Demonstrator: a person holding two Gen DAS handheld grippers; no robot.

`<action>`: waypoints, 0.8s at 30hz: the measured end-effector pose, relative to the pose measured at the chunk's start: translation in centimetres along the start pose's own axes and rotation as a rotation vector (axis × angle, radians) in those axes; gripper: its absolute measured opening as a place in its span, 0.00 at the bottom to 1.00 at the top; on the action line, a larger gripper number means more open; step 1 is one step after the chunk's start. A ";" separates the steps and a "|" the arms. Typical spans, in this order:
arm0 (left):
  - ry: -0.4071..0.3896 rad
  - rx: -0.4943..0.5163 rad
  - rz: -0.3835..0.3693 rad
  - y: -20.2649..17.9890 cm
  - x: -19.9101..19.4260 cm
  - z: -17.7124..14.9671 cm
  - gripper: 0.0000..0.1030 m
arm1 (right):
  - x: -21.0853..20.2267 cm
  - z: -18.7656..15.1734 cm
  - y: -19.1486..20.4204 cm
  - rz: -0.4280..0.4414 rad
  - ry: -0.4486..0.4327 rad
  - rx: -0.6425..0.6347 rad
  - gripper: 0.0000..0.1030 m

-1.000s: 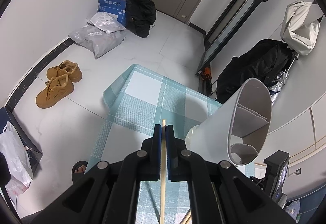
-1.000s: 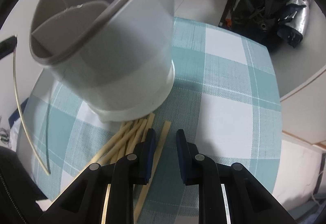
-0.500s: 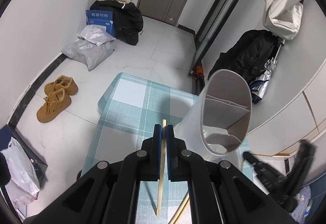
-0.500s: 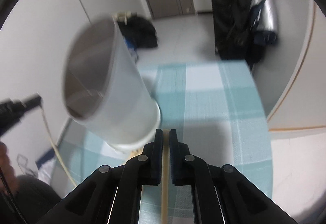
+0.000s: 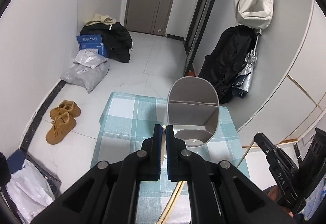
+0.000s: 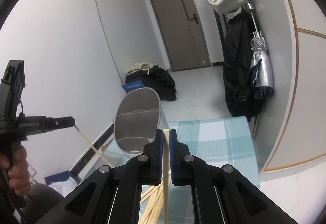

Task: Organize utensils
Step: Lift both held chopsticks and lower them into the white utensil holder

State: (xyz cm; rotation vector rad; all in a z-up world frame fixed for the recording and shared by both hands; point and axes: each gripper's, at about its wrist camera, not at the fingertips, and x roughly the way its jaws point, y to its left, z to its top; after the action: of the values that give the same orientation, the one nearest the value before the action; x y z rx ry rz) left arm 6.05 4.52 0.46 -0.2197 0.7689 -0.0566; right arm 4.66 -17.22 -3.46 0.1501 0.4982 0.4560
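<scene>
A white utensil holder [image 5: 193, 114] with inner dividers stands on the teal checked tablecloth [image 5: 130, 116]; it also shows in the right wrist view [image 6: 138, 120]. My left gripper [image 5: 163, 127] is shut on a pale wooden chopstick [image 5: 163, 127], held above the table just left of the holder's mouth. My right gripper [image 6: 166, 131] is shut on another chopstick [image 6: 166, 173], raised above the table to the right of the holder. Several loose chopsticks [image 6: 152, 201] lie on the cloth below it.
The other hand-held gripper [image 6: 46, 122] shows at the left of the right wrist view. On the floor are brown shoes [image 5: 62, 120], grey bags [image 5: 87, 71] and a black bag [image 5: 114, 40]. A dark coat [image 5: 230, 65] and an umbrella hang at the right.
My right gripper shut on a chopstick from the pile and lifted it. Both grippers rose and drew back, so the holder looks smaller and more upright.
</scene>
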 end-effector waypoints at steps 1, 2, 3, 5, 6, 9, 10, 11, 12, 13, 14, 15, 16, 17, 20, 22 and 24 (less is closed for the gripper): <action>-0.004 0.007 0.000 -0.2 -0.3 0.0 0.00 | -0.2 0.1 -0.1 0.003 -0.008 0.003 0.05; -0.009 0.013 0.001 -0.3 -0.6 0.2 0.00 | -0.4 0.2 -0.1 0.005 -0.018 0.003 0.05; -0.012 0.022 -0.002 -0.6 -0.9 0.5 0.00 | -0.7 0.4 -0.2 0.006 -0.030 0.004 0.05; -0.019 0.030 -0.006 -0.9 -1.5 0.7 0.00 | -0.8 0.8 -0.6 0.014 -0.048 0.002 0.05; -0.022 0.038 -0.007 -1.1 -1.9 1.0 0.00 | -1.1 1.1 -0.5 0.018 -0.060 -0.001 0.05; -0.026 0.037 -0.030 -1.5 -2.7 1.8 0.00 | -1.9 2.4 0.1 0.036 -0.093 -0.017 0.05; -0.026 0.036 -0.039 -1.7 -3.0 2.3 0.00 | -2.2 2.9 0.2 0.043 -0.105 -0.022 0.05; -0.027 0.034 -0.047 -1.9 -3.4 2.7 0.00 | -2.4 3.5 0.4 0.053 -0.117 -0.026 0.05; -0.026 0.031 -0.057 -1.9 -3.5 3.1 0.00 | -2.5 3.9 0.6 0.058 -0.125 -0.029 0.05; -0.026 0.029 -0.071 -2.1 -3.8 3.6 0.00 | -2.8 4.6 0.8 0.064 -0.137 -0.034 0.05; -0.030 0.025 -0.086 -2.2 -4.1 4.4 0.00 | -3.0 5.4 1.0 0.076 -0.148 -0.040 0.05; -0.034 0.024 -0.100 -2.3 -4.4 5.1 0.00 | -3.2 6.0 1.2 0.082 -0.158 -0.045 0.05; -0.036 0.022 -0.112 -2.5 -4.4 5.6 0.00 | -3.5 6.9 1.5 0.088 -0.174 -0.053 0.05; -0.039 0.019 -0.127 -2.6 -4.6 6.2 0.00 | -3.7 7.9 1.8 0.100 -0.188 -0.061 0.05; -0.054 0.021 -0.148 -3.0 -4.6 8.3 0.00 | -3.7 10.6 2.5 0.116 -0.226 -0.091 0.05; -0.066 0.037 -0.149 -3.4 -4.4 9.6 0.00 | -3.3 12.5 3.0 0.123 -0.247 -0.115 0.05; -0.064 0.049 -0.155 -3.7 -4.0 10.8 0.00 | -2.6 14.0 3.4 0.128 -0.262 -0.134 0.05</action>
State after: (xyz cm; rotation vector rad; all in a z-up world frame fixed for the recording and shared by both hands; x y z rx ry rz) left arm 10.76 3.31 11.50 -0.2329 0.6848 -0.2137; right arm 8.19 -15.78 10.67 0.1106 0.2010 0.5845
